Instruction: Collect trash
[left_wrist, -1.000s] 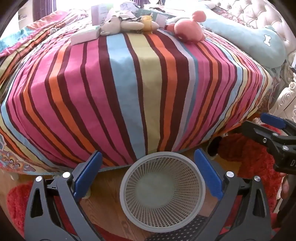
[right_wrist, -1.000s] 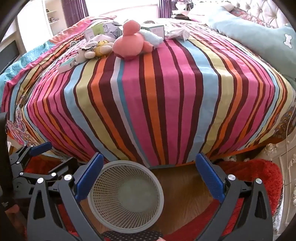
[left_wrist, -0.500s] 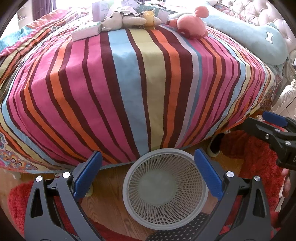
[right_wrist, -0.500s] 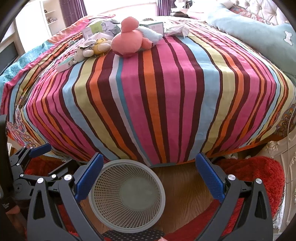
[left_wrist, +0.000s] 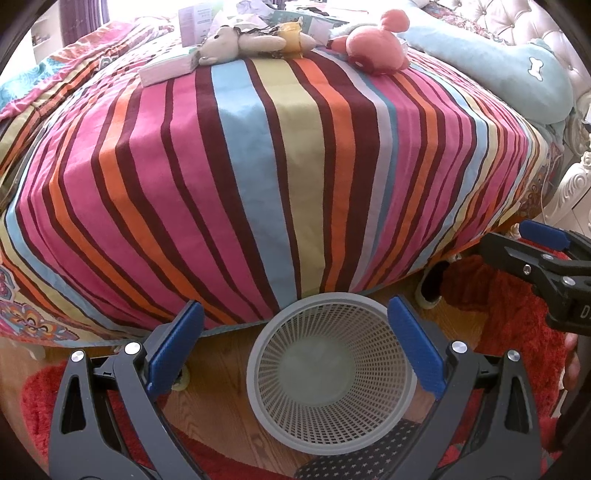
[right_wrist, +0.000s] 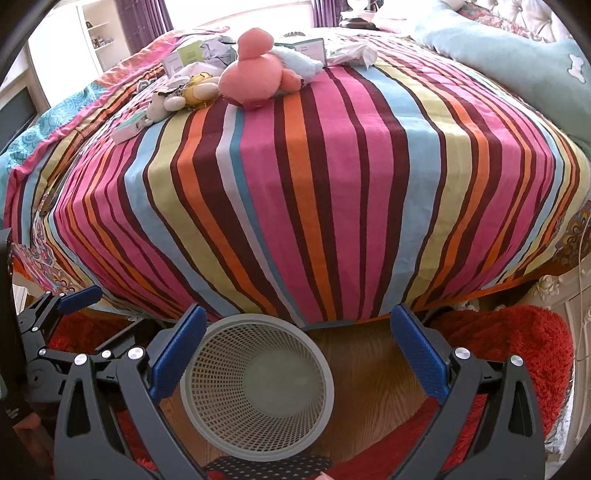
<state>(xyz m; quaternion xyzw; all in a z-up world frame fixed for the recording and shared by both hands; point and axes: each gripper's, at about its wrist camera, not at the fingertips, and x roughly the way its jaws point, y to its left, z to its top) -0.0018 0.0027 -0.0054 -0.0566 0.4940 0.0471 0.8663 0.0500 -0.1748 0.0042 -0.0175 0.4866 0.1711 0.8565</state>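
Note:
A grey mesh wastebasket (left_wrist: 400, 397) stands empty on the wood floor at the foot of a striped bed; it also shows in the right wrist view (right_wrist: 207, 413). My left gripper (left_wrist: 295, 349) is open and empty above the basket. My right gripper (right_wrist: 295, 349) is open and empty, just right of the basket. Trash lies at the far end of the bed: small boxes (left_wrist: 168, 68), crumpled paper (right_wrist: 352, 53) and cartons (right_wrist: 188, 55), far from both grippers.
Plush toys sit among the trash: a pink one (left_wrist: 375, 51), (right_wrist: 255, 79) and a beige one (left_wrist: 236, 46). A long teal pillow (left_wrist: 491, 62) lies at the right. A red rug (right_wrist: 517, 354) and a slipper (left_wrist: 430, 288) lie on the floor.
Both grippers have risen and tilted slightly toward the bed, so the toys and trash sit lower in view. Jaws stay open and the basket has not moved.

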